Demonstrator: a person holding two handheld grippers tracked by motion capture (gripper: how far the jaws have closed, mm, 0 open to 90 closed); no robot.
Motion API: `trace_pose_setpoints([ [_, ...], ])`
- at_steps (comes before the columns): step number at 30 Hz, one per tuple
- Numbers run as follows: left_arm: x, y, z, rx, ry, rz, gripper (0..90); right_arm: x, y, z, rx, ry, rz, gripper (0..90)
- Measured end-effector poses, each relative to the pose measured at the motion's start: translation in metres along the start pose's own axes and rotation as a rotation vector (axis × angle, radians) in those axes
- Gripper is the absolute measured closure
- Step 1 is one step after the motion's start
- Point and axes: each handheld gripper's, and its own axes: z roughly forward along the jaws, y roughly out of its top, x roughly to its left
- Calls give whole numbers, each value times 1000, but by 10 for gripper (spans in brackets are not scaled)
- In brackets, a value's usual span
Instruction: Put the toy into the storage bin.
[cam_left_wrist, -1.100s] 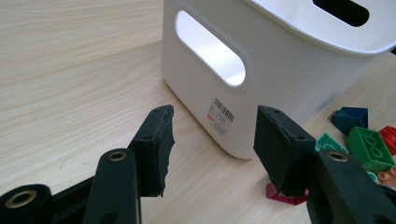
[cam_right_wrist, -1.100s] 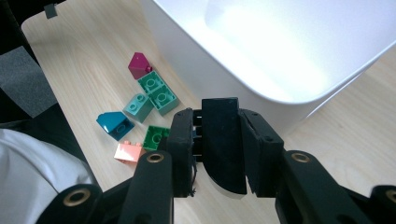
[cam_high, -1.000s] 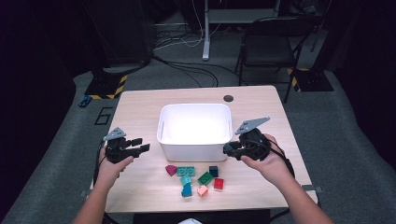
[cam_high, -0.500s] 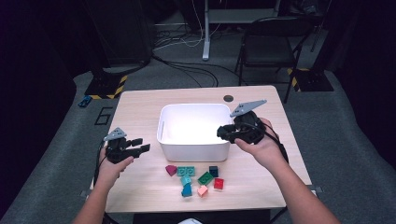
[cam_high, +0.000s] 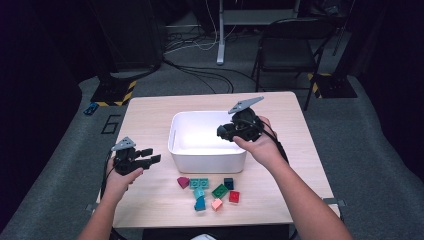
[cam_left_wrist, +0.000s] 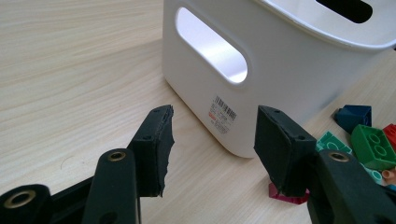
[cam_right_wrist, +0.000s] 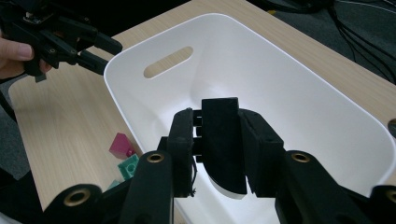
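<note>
- Black brick (cam_right_wrist: 223, 140): a dark toy brick sits clamped between the jaws of the right gripper (cam_high: 239, 126), held above the open white bin (cam_high: 176, 131) in the middle of the tabletop (cam_high: 150, 115).
- Progress, as a judgement: sorting is barely begun. The bin's visible floor looks bare, and the held brick is not yet dropped.
- Loose bricks (cam_high: 210, 189): about seven coloured ones lie in a cluster on the tabletop just in front of the bin, among them magenta, teal, green, red, pink and dark blue.
- Left gripper (cam_high: 149, 156): its jaws stand apart and hold nothing, low beside the bin's left end wall, well apart from the held brick.
</note>
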Motion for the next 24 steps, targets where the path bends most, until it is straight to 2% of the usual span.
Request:
trace_pose_setpoints([
  [4, 0, 0, 0, -2, -1, -2, 466, 1, 9, 16, 1, 14, -27, 670],
  [6, -1, -1, 0, -4, 0, -2, 465, 2, 14, 23, 6, 13, -28, 670],
  [13, -3, -1, 0, -6, 4, 11, 465, 2, 30, 51, -2, 56, -37, 671],
  [15, -3, -2, -1, -4, -1, 12, 465, 1, 33, 60, -6, 58, -57, 671],
  [17, -3, -3, -1, -6, -1, 11, 466, 1, 36, 67, 0, 63, -45, 671],
  [24, -5, -4, 0, -1, -7, 5, 465, 1, 42, 94, -7, 70, -73, 670],
])
